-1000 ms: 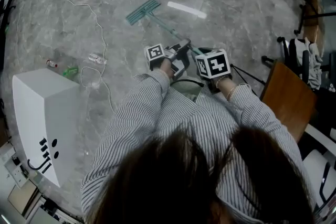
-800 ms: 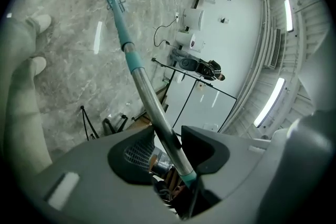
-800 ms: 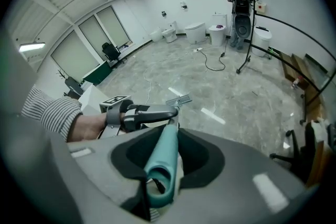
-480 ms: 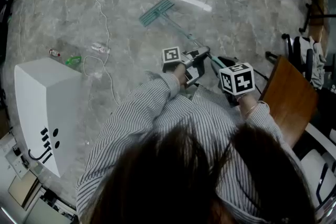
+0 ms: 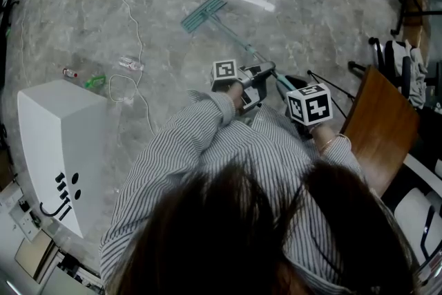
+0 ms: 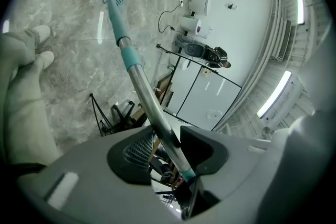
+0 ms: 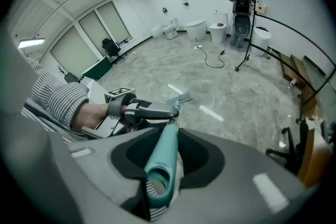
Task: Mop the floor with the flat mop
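Lying with its head on the grey floor (image 5: 311,3), far out in front of the person, the flat mop (image 5: 204,13) slants back to the right, toward both grippers. The left gripper (image 6: 167,140) has its jaws closed on the metal shaft. Nearer, the right gripper (image 7: 164,157) clamps the teal end grip. A white cabinet (image 5: 62,141) stands at the near left, and a wooden board (image 5: 380,124) at the right.
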